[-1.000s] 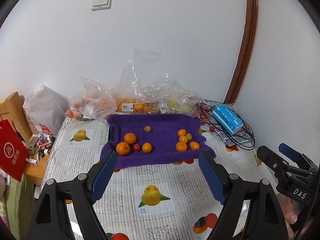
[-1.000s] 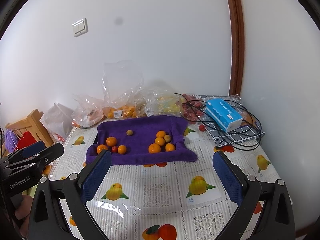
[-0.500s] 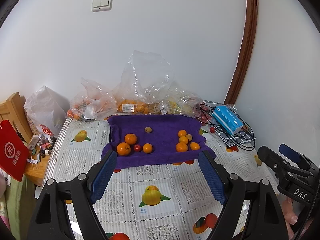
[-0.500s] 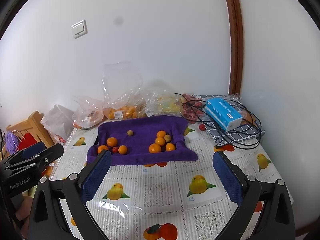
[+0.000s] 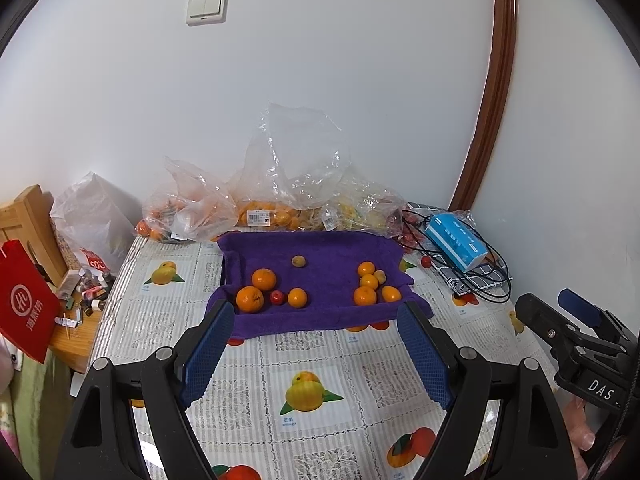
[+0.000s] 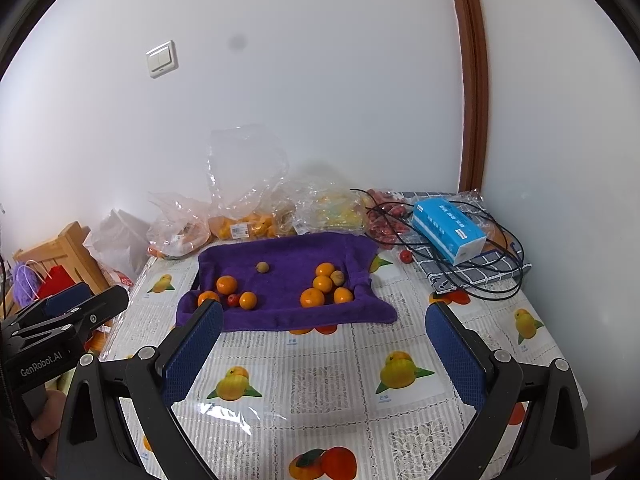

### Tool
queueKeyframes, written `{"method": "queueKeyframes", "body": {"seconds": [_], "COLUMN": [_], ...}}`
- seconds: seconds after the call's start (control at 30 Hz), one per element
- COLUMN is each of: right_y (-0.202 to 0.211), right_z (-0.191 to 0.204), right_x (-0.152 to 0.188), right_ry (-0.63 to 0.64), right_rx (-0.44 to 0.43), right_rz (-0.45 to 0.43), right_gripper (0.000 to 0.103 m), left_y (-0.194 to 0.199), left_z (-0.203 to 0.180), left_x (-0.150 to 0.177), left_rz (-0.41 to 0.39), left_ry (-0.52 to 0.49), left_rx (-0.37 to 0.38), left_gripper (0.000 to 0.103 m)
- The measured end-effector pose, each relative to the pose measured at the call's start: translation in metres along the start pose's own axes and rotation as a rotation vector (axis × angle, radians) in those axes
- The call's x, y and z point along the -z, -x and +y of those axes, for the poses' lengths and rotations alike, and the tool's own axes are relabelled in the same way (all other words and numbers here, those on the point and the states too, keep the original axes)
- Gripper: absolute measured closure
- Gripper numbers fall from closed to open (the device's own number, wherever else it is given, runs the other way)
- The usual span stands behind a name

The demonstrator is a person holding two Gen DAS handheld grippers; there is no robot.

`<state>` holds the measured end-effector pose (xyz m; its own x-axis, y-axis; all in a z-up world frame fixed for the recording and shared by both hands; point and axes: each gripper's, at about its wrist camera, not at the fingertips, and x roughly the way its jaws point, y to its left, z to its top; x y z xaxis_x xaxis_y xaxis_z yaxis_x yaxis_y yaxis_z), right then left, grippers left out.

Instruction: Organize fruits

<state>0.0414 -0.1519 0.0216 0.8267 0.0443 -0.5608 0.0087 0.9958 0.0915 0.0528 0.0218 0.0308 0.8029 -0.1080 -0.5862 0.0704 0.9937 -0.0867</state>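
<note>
Purple towel (image 5: 320,280) lies spread on the fruit-print tablecloth (image 5: 312,360) in the centre of both views, long axis running left to right across the frame, rear edge turned up toward the wall and front edge draped toward the cameras. Fruit sits on it in two clusters. Left cluster in the left wrist view: two large oranges (image 5: 250,299), a small red fruit (image 5: 277,297) touching the nearer one, and a smaller orange (image 5: 297,297) just beside it. Right cluster (image 5: 372,285): several small oranges packed together with one pale brownish fruit among them. A single brownish round fruit (image 5: 298,261) sits apart, near the towel's rear centre. The round fruit shows no readable axis. Left gripper (image 5: 316,356): jaws spread wide, blue pads (image 5: 208,354) holding nothing, hovering over the tablecloth in the lower frame, short of the towel's front edge. Right gripper (image 6: 324,356): also spread wide and unloaded, pads (image 6: 454,356) above the tablecloth in the lower frame. Each gripper shows at the other view's side edge. Behind the towel along the wall: clear plastic bags of fruit (image 5: 256,208). Right of the towel: a blue tissue pack (image 5: 456,242) with black cable (image 6: 492,280) looped around it, and one red fruit (image 6: 406,256) loose on the tablecloth.
</note>
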Motion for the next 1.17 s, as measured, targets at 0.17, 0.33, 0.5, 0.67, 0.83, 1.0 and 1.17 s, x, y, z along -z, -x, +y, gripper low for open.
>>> {"method": "queueKeyframes", "body": {"seconds": [0.17, 0.33, 0.5, 0.67, 0.83, 1.0, 1.17], "right_y": [0.0001, -0.0002, -0.0003, -0.0005, -0.0004, -0.0003, -0.0018], "right_z": [0.0004, 0.0013, 0.0011, 0.0013, 0.0013, 0.0021, 0.0012], "right_x": [-0.0002, -0.0011, -0.0019, -0.0025, -0.0028, -0.0024, -0.0027], "right_ry": [0.000, 0.002, 0.002, 0.005, 0.005, 0.006, 0.007], "right_rx": [-0.001, -0.004, -0.009, -0.011, -0.012, -0.014, -0.017], "right_rz": [-0.001, 0.001, 0.000, -0.002, -0.003, -0.003, -0.004], "right_gripper": [0.003, 0.003, 0.003, 0.003, 0.003, 0.003, 0.003], "left_y": [0.0001, 0.0004, 0.0010, 0.0010, 0.0007, 0.0002, -0.0013], "left_z": [-0.0007, 0.0004, 0.0008, 0.0011, 0.0012, -0.0002, -0.0002], "left_x": [0.0006, 0.0003, 0.0003, 0.0002, -0.0005, -0.0001, -0.0005], "left_rz": [0.000, -0.003, -0.003, -0.004, -0.004, -0.006, -0.007], "left_ry": [0.002, 0.005, 0.008, 0.007, 0.008, 0.014, 0.021], "left_rx": [-0.002, -0.002, -0.004, -0.005, -0.007, -0.002, -0.014], "left_gripper": [0.020, 0.020, 0.020, 0.020, 0.020, 0.019, 0.017]}}
